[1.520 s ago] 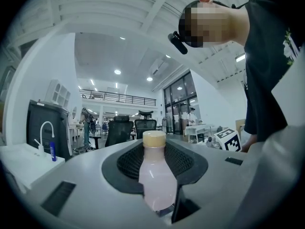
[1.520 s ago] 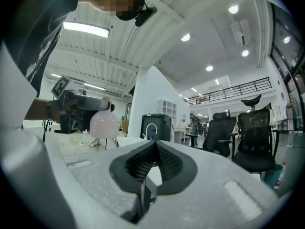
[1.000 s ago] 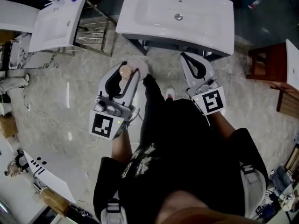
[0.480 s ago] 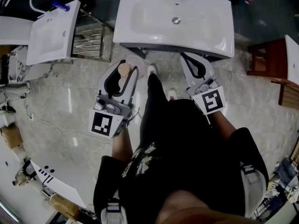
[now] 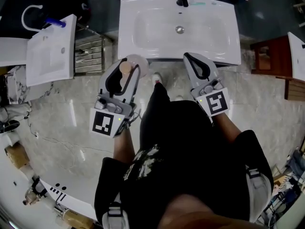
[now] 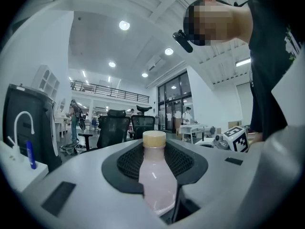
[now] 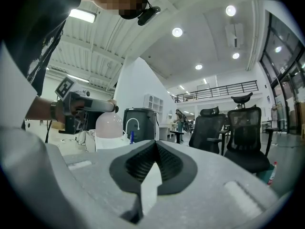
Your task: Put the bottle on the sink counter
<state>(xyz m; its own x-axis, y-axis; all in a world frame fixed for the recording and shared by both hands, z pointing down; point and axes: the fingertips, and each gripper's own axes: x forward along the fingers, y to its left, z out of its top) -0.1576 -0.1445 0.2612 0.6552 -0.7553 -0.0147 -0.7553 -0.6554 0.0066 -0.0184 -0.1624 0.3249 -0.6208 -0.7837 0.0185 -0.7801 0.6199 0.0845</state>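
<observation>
Carrying pale pink bottle [image 6: 155, 175] upright, clamped in half-spread jaws of left tool [image 5: 126, 67], just short of white sink worktop [image 5: 138, 49]; right tool [image 5: 191, 57] closed, empty; next, probably reach over rim, lower, release.

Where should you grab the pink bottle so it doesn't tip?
Grip the bottle around its wide round body, below the narrower neck, coming in level from the side. It stands upright, so side-on jaws fit its roundness. The left hand-held gripper clamps it that way.
</observation>
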